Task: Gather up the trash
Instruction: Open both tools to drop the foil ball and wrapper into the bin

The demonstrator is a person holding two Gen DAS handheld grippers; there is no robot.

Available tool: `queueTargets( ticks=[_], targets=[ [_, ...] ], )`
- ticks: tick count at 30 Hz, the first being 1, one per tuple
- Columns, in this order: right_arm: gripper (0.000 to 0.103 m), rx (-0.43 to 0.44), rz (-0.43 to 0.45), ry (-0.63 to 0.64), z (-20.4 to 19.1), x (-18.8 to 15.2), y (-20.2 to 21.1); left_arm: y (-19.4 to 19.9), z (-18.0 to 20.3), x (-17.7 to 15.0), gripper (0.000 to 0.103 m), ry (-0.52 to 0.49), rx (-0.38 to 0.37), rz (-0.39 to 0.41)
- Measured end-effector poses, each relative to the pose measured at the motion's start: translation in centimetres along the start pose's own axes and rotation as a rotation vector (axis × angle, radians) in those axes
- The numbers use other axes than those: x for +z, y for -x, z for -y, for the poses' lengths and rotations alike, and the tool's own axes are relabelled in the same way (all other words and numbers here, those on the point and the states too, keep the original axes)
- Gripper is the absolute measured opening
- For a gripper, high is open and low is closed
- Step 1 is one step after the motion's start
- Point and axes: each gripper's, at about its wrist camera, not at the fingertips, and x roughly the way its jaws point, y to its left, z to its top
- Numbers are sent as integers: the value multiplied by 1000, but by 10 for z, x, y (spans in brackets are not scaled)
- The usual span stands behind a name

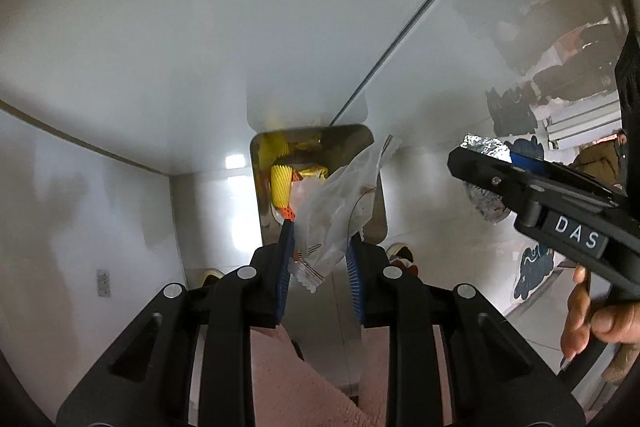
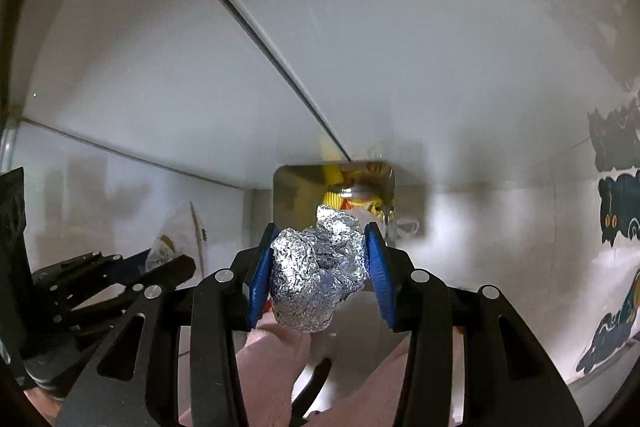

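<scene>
My left gripper point(image 1: 320, 241) is shut on a clear crumpled plastic wrapper point(image 1: 340, 203), which sticks up over the open metal bin point(image 1: 378, 223). Inside the bin lie yellow foam netting point(image 1: 280, 183) and other yellow wrappers. My right gripper point(image 2: 318, 255) is shut on a crumpled ball of aluminium foil point(image 2: 318, 269) just above the same metal bin point(image 2: 286, 195). In the left wrist view the right gripper point(image 1: 486, 155) with the foil ball point(image 1: 486, 205) hangs to the right of the bin. In the right wrist view the left gripper point(image 2: 176, 263) and its wrapper point(image 2: 176, 243) show at the lower left.
White glossy walls point(image 1: 200, 27) with a dark seam point(image 1: 404, 27) stand behind the bin. Dark blue cat-shaped stickers point(image 2: 618, 211) show on the right. A hand point(image 1: 600, 323) holds the right gripper's handle. Pink fuzzy fabric point(image 1: 296, 379) and slippered feet lie below.
</scene>
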Motion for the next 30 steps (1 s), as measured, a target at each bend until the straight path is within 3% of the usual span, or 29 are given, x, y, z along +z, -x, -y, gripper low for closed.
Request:
queueTargets(
  ticks=[11,13,17,20,24,27,30],
  targets=[
    [48,23,-26,-60,2,11,-13,-19,-2,1,31,15,-9,-31],
    [54,24,-24,-60,1,14,-9,-18,-3,1,35,17,-7,-31],
    [62,10,-13,-62,-1,17,-8,-17,-5,2,45,21,-6,-18],
    [68,2,-11,-60,-4,21,-4,-10,-6,5,60,23,8,0],
    [90,-27,9,-54,-5,23,8,4,-5,8,83,12,37,24],
    [97,-43,5,-43,-5,24,19,19,-2,10,92,-12,55,44],
    [99,-51,13,-22,-6,24,35,37,-1,11,95,-29,67,58]
  ],
)
